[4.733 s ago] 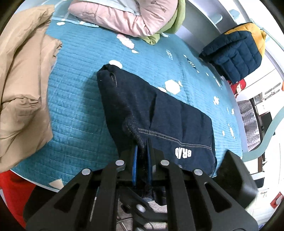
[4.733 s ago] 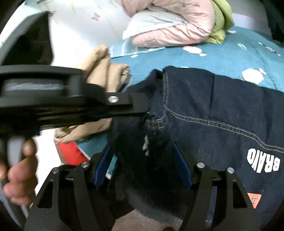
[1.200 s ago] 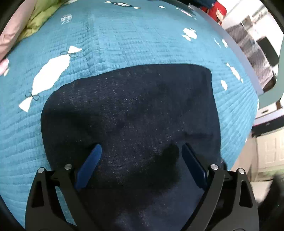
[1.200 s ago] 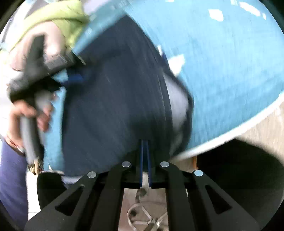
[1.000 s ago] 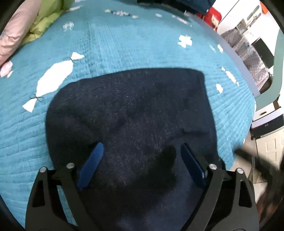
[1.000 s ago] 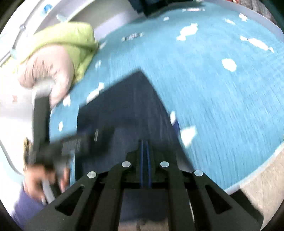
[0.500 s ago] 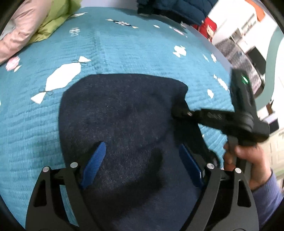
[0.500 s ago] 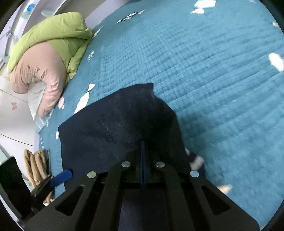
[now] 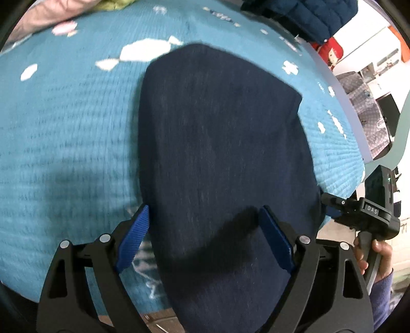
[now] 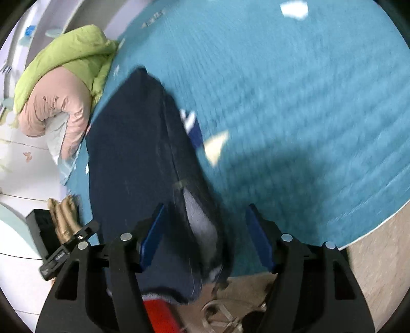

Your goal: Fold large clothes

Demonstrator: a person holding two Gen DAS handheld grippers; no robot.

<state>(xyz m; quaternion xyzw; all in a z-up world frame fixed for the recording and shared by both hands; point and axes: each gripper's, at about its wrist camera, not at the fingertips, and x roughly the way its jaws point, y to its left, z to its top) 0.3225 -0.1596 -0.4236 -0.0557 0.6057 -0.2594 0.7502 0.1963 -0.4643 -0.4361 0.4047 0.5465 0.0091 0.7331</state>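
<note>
**Folded navy garment lies at bed's edge, both sets of fingers spread**

A teal quilted bed cover (image 9: 64,123) with white patches fills both wrist views. On it lies the dark navy garment (image 9: 220,143), folded into a long slab that runs from mid-bed to the near edge, where its end hangs over the side. The left wrist view looks straight down the garment's flat top. The right wrist view catches it from the side and shows stacked layers along one edge, with a paler lining (image 10: 200,217) exposed near the overhanging end.

Only the right wrist view takes in the green and pink bedding (image 10: 61,84) bundled at the far end of the bed, a tan folded garment (image 10: 64,217) beside the bed at left, and something red (image 10: 159,315) below the edge. Only the left wrist view shows a navy padded jacket (image 9: 302,18) at the far corner and the room's furniture to the right.

The left gripper (image 9: 205,230) is spread wide, its blue fingers (image 9: 133,235) straddling the garment without pressing on it. The right gripper (image 10: 205,235) is opening, the garment's edge between its blue fingers (image 10: 151,235), which stand clear of the cloth. In the left wrist view it appears at lower right, its handle in a hand (image 9: 379,258) with a purple sleeve (image 9: 381,297).
</note>
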